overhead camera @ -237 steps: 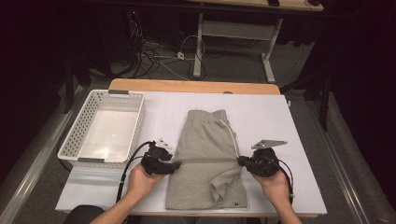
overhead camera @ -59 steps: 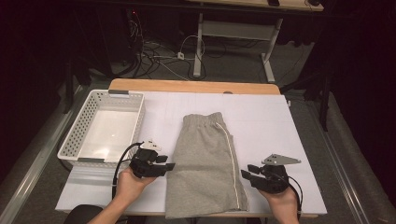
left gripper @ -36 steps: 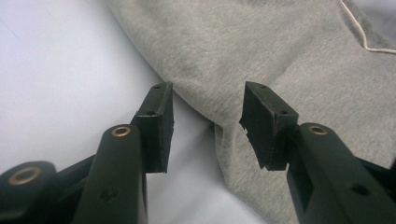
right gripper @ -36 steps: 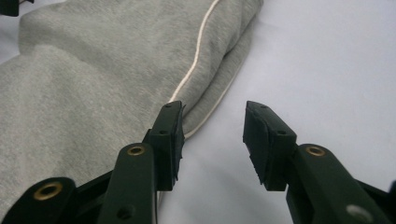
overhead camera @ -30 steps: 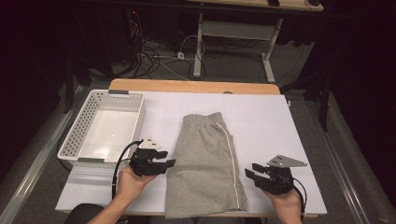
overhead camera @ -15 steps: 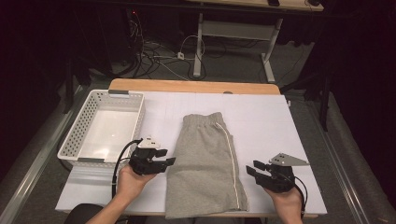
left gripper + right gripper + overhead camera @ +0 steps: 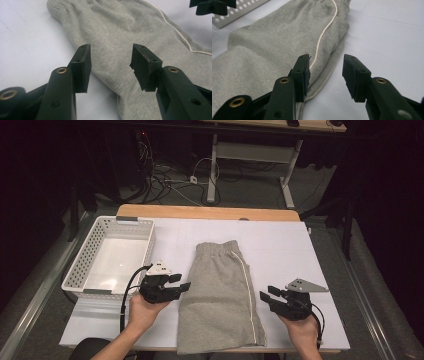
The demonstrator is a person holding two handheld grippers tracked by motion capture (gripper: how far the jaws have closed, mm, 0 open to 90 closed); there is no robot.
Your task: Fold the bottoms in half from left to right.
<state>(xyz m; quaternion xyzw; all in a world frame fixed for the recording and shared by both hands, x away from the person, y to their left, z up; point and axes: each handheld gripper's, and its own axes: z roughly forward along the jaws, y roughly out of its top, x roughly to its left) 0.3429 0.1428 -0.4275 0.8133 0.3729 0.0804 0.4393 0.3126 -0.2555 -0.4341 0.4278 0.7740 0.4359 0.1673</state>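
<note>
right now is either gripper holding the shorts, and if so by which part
Nothing is held. The left gripper stands open at the left edge of the grey shorts, the right gripper open beside their right edge, and nothing lies between the fingers of either.
</note>
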